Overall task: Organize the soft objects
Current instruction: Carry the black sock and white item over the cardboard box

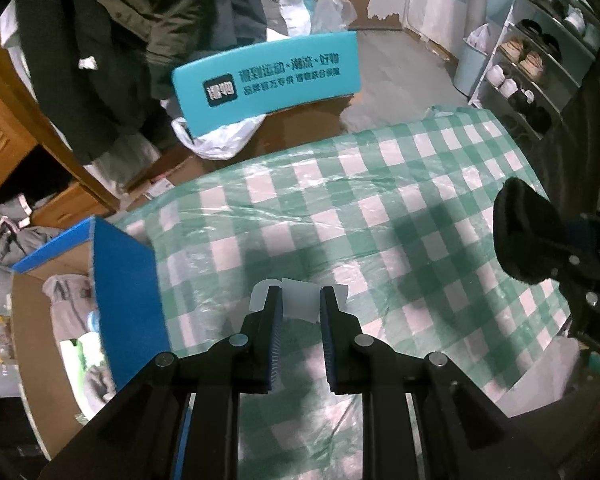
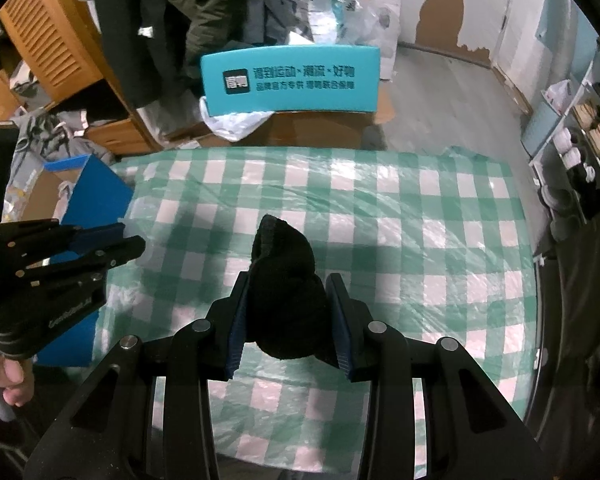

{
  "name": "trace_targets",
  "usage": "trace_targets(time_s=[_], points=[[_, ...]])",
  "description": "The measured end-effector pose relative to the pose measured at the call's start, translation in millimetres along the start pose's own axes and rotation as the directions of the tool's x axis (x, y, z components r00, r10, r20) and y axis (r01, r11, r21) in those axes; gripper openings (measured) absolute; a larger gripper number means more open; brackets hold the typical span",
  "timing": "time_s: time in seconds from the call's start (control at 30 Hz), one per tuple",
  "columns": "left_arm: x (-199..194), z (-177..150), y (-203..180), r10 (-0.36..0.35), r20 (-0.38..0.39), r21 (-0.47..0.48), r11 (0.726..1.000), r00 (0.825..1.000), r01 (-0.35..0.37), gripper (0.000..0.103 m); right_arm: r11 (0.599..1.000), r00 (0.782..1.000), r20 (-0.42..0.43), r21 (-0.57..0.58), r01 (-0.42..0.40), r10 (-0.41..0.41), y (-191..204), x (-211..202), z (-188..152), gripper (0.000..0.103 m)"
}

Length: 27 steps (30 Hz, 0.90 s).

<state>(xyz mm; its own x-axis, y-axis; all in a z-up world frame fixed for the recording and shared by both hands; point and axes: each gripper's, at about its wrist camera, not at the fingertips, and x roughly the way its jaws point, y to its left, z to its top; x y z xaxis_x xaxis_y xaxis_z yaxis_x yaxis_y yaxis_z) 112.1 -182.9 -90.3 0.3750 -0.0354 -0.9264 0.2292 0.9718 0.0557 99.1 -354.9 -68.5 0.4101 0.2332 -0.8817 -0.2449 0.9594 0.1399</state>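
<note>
My right gripper (image 2: 288,280) is shut on a black knitted soft object (image 2: 284,280) and holds it above the green checked tablecloth (image 2: 420,240); the same object (image 1: 524,236) and gripper show at the right of the left wrist view. My left gripper (image 1: 300,294) is open and empty, low over the cloth (image 1: 340,208), with a small white translucent piece (image 1: 300,300) on the table between its fingertips. It also shows in the right wrist view (image 2: 132,240), next to the blue-flapped cardboard box (image 2: 96,196).
An open cardboard box with blue flaps (image 1: 128,292) holds soft items at the table's left edge. A teal box with printed text (image 1: 268,80) stands on the floor beyond. Hanging coats (image 1: 112,40), a wooden cabinet (image 2: 48,32) and a shoe rack (image 1: 532,68) surround the table.
</note>
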Motion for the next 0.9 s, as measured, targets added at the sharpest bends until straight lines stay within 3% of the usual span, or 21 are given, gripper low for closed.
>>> trace_targets(time_s=[0.9], points=[[-49.9,-47.9,70.4,0.084,0.079,-0.068,0.995,0.993,-0.078,0.018,0.979,0.993,0.032,-0.174,-0.105,0.112,97.4,-16.5,11.8,0.036]])
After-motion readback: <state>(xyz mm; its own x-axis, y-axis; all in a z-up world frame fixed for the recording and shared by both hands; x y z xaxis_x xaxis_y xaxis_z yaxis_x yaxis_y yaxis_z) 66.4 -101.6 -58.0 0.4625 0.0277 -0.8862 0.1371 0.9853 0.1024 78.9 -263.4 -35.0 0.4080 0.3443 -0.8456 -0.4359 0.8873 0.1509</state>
